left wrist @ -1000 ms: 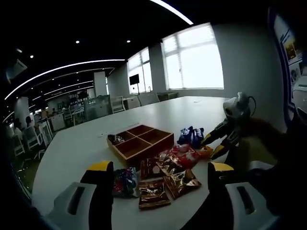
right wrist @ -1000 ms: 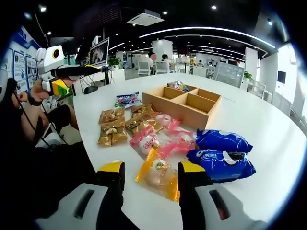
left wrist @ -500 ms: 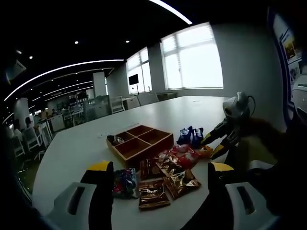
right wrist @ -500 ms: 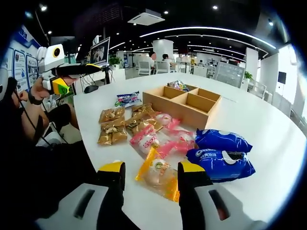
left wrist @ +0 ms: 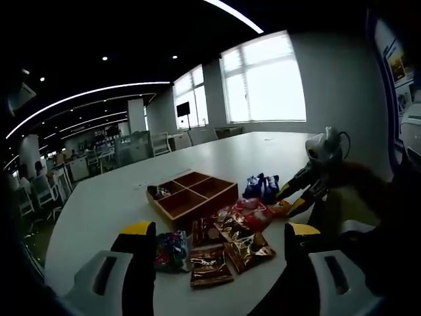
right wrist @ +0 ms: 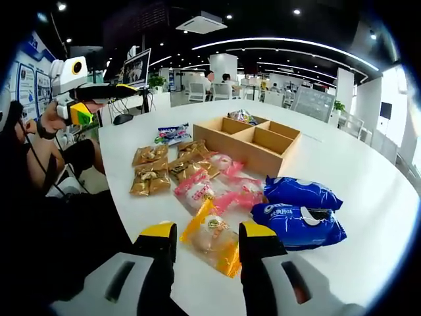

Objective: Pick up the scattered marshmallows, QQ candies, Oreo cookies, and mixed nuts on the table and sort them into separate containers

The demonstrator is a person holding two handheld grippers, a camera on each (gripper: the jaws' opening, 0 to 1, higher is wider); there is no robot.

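The right gripper [right wrist: 199, 238], jaws spread, has the orange candy packet [right wrist: 212, 237] lying between its tips, long axis slanting across the gap. The left gripper [left wrist: 214, 232] hovers open, farther off, above brown nut packets [left wrist: 210, 265].

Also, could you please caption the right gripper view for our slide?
Open right gripper poised over an orange snack packet, beside blue cookie packs and a wooden tray.

Open-plan office: rows of desks [right wrist: 270, 97], chairs [left wrist: 39, 187], a monitor [right wrist: 136, 68], strip ceiling lights [left wrist: 79, 95]
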